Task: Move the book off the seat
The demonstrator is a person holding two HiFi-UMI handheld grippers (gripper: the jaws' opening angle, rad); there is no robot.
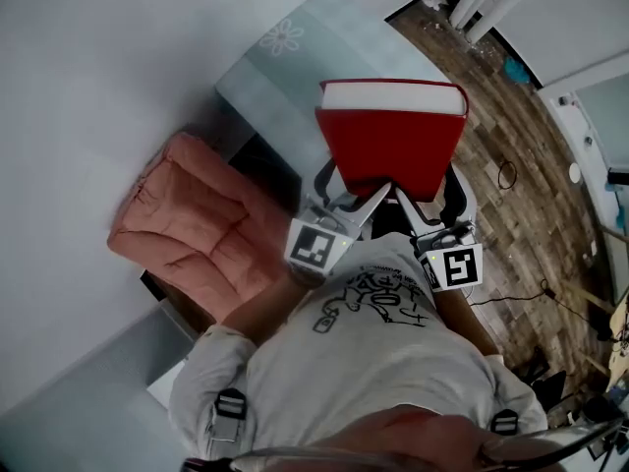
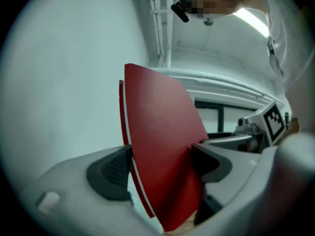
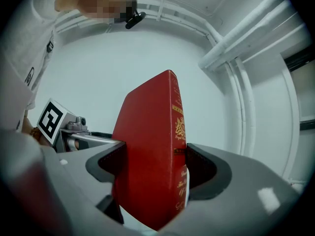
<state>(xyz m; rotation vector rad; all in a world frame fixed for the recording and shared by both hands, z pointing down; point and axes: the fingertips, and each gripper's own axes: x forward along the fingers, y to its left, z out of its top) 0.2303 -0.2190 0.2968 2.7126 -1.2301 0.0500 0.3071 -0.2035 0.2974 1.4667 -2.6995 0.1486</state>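
A thick red hardcover book (image 1: 393,136) is held up in the air in front of the person, white page edges facing away in the head view. My left gripper (image 1: 352,193) is shut on its near left edge, and my right gripper (image 1: 428,200) is shut on its near right edge. In the left gripper view the red book (image 2: 162,141) stands between the dark pads of my left gripper (image 2: 160,168). The right gripper view shows the book's gilt spine (image 3: 178,132) pinched in my right gripper (image 3: 155,166).
A pink padded seat cushion (image 1: 197,219) lies below left on a dark frame. A pale glass table top (image 1: 295,67) with a flower print sits under the book. Wooden floor (image 1: 531,165) with cables runs along the right. White walls stand at the left.
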